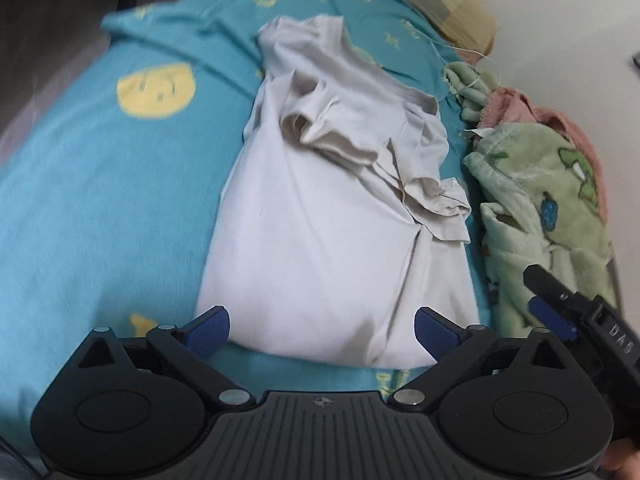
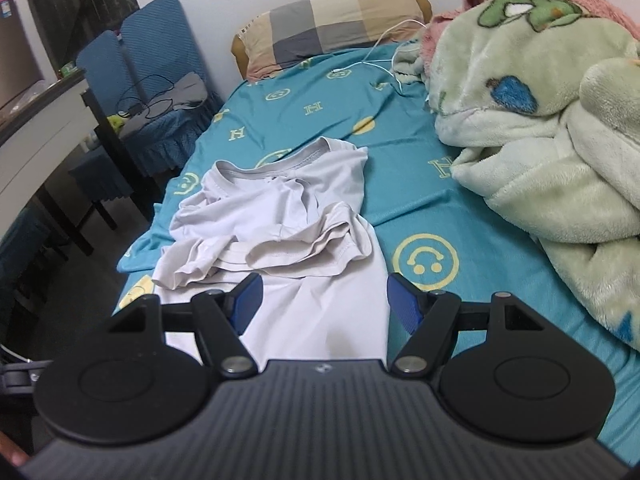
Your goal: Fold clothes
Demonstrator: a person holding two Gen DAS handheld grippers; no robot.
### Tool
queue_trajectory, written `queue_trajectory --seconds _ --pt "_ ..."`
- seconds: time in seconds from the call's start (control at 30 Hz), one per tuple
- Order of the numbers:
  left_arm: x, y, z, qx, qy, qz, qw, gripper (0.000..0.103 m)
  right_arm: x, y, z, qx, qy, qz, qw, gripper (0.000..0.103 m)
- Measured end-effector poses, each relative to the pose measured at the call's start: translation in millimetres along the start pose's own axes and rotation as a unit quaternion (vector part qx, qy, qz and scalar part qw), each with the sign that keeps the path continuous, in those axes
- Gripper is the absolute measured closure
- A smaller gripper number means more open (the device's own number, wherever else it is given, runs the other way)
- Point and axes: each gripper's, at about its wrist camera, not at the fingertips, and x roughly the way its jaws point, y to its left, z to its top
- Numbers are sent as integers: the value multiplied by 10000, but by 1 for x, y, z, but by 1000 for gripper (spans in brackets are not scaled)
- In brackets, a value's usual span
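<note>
A: Left wrist view first. What have I got?
B: My left gripper [image 1: 322, 330] has its jaws wide with nothing held, low in the frame over the near hem of the pale T-shirt [image 1: 332, 216], which lies mid-frame on the teal bedsheet [image 1: 100, 200]

A: And the right wrist view?
B: My right gripper [image 2: 324, 304] also stands wide and empty at the bottom, the T-shirt [image 2: 280, 240] centre, a green blanket [image 2: 540, 140] at right

Teal bed [image 2: 420, 200] carries T-shirt [image 2: 280, 216], blanket [image 2: 540, 140] (bunched), pillow [image 2: 332, 20].
</note>
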Motion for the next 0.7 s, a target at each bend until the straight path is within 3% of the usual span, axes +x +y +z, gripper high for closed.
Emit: queue_trajectory --seconds 0.1,0.2,0.33,0.4,0.5,0.57,0.7 --pt "8 10 -5 -484 363 -368 9975 4 1 -3 0 161 74 82 9998 32" --pt "18 16 -13 -803 552 -431 9943 5 3 -10 0 469 175 269 9984 32" --pt "29 28 -16 -1221 581 -322 9903 7 7 -20 -2 1033 423 628 9918 32" --pt "30 37 -13 -1493 400 -351 9874 9 11 -27 -6 1397 628 834 9847 31" --pt "29 48 -9 -1841 133 -590 9810 11 20 -36 -17 2082 1031 1265 9644 30" --pt "29 51 -9 -1953 -116 -611 9788 23 29 -41 -26 2598 1347 1548 9436 30" --pt "31 47 -15 -1866 -353 -635 9797 31 47 -40 -55 3402 2013 1647 9037 31"
